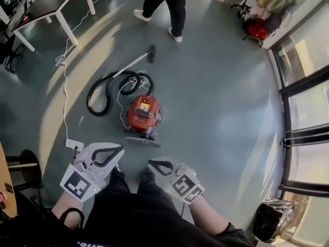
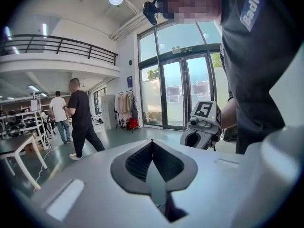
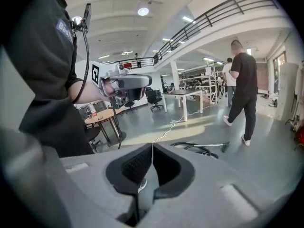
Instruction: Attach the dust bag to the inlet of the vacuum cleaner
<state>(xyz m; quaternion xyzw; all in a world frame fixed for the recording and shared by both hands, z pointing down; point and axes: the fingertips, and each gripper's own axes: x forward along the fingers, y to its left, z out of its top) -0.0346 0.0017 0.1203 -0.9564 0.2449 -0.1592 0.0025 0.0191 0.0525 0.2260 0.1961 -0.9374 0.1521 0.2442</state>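
My left hand-held gripper [image 1: 121, 149] and right hand-held gripper [image 1: 150, 163] are pinched shut, empty; vacuum cleaner [image 1: 143, 115] lies ahead, below both; I'd get low and open up first.

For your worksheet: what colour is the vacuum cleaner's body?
Orange-red, the vacuum cleaner; best in head view.

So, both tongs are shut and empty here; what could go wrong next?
No dust bag shows anywhere, and the left tongs and right tongs hold nothing, so attaching may stall. The white cable and black hose loop beside the vacuum cleaner and could snag feet. A passer-by walks just beyond it.
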